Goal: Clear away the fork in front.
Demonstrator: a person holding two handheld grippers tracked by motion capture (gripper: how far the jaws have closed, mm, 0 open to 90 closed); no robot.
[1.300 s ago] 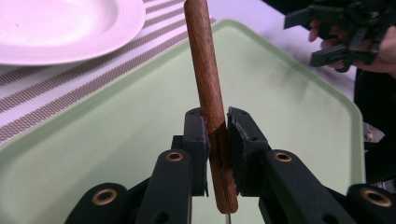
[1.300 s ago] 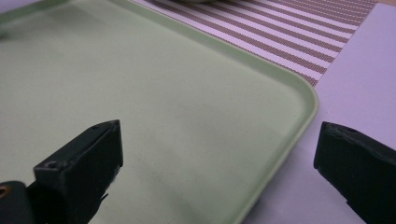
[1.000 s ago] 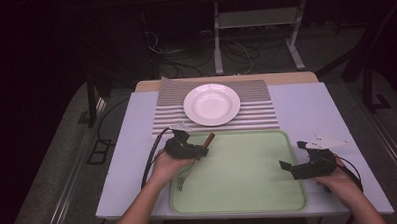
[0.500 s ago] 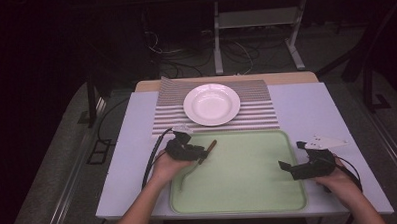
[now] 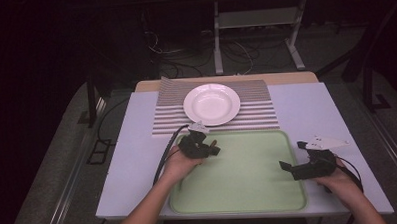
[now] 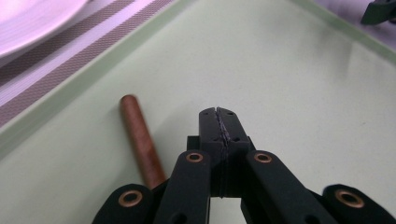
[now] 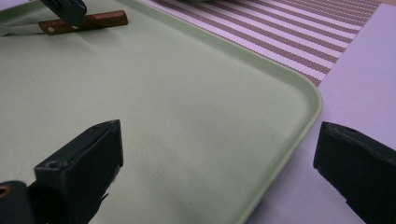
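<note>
While pressed together empty, left gripper [image 6: 218, 114] fingers beside wooden handle [image 6: 140, 140], just closed.

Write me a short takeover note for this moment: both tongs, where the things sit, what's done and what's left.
Left tongs: jaws have just closed, shut on nothing; the wooden-handled utensil lies beside them on the green tray, near its far left edge.
Right tongs: open, empty, over the tray's right edge.
White plate: empty, on the striped placemat beyond the tray.
Done: nothing moved.
Left: probably regrasp the utensil.
</note>
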